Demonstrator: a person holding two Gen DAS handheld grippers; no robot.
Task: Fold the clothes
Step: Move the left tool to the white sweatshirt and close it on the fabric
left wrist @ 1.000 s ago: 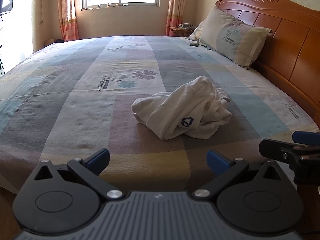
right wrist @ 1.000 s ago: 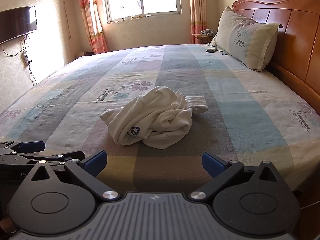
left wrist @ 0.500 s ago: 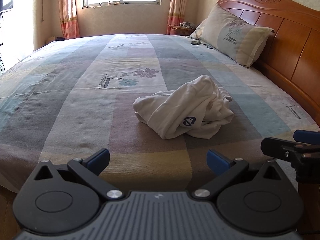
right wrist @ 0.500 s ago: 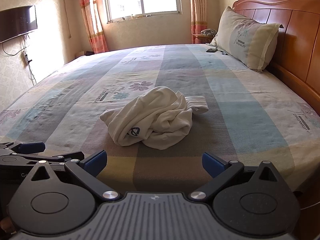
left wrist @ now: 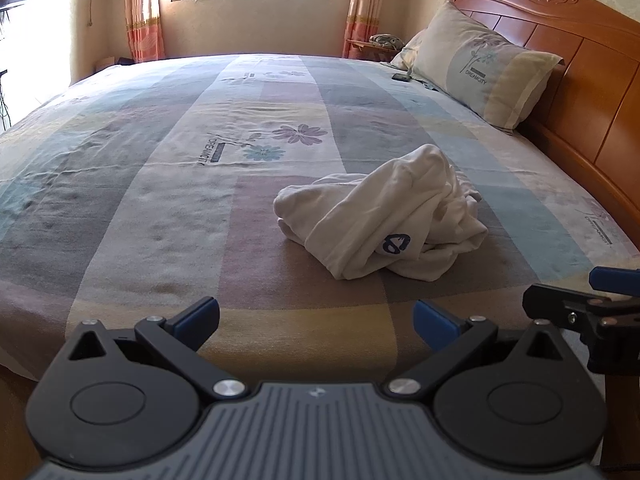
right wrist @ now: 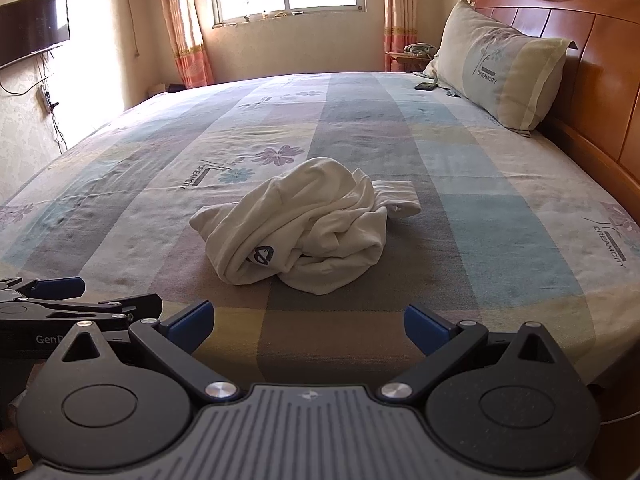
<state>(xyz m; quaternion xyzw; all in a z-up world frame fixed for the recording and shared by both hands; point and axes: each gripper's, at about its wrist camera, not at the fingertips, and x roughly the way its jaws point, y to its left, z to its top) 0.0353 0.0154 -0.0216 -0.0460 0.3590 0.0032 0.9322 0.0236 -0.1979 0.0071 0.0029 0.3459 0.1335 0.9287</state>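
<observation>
The shirt is a white one, and it sits in a bunched heap on the bed, near the edge closest to me. It is not folded. It is rumpled and piled on itself, with a small dark logo showing on the side that faces me.

I hold the left tongs low at the bed's near edge. They are wide open and hold nothing. The right tongs sit the same way, wide open and empty too. Both are well back from the shirt, with bare sheet between.

Here is the bit that matters for my reach. From the left tongs, the shirt lies ahead and off to the right. From the right tongs, the shirt lies almost straight ahead, just a little to the left. So the heap sits between my two hands, but closer to the line of the right one. I think the right tongs have the straighter path.

The heap runs longer from side to side than from front to back. In the right view a flat ribbed band sticks out at the far right end. The left end is a rounded lump.

I cannot tell which part is a sleeve or a hem, as the folds hide them. I guess the shirt must be spread flat before any neat fold can work.
</observation>
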